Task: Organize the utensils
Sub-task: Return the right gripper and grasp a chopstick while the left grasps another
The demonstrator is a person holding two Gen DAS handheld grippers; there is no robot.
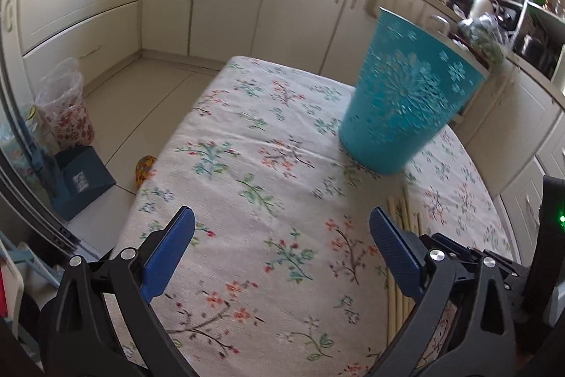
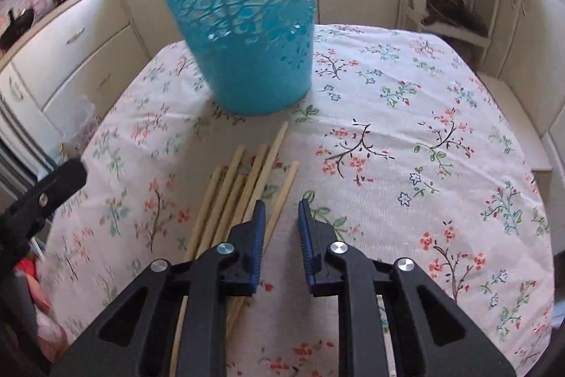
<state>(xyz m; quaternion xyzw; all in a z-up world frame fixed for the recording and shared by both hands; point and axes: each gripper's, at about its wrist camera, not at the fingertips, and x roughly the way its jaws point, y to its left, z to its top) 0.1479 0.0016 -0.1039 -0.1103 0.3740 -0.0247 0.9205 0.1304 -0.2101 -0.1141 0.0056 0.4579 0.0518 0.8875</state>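
A teal cut-out plastic basket (image 1: 406,101) (image 2: 243,23) stands upright on the floral tablecloth (image 1: 268,165) (image 2: 423,94). Several wooden chopsticks (image 2: 233,179) lie loose in front of it, partly hidden behind a finger in the left wrist view (image 1: 402,211). My right gripper (image 2: 281,211) hovers low over their right side, its jaws a narrow gap apart. The rightmost chopstick (image 2: 287,181) runs into that gap with neither pad pressing on it. My left gripper (image 1: 282,218) is wide open over bare cloth, left of the chopsticks, and shows at the edge of the right wrist view (image 2: 46,189).
Cream kitchen cabinets (image 1: 197,9) wrap around the table. On the floor to the left stand a plastic-wrapped flowered vessel (image 1: 63,108) and a blue box (image 1: 81,179). A corner shelf (image 2: 452,6) is behind the table, and a cluttered counter (image 1: 494,6) is at the right.
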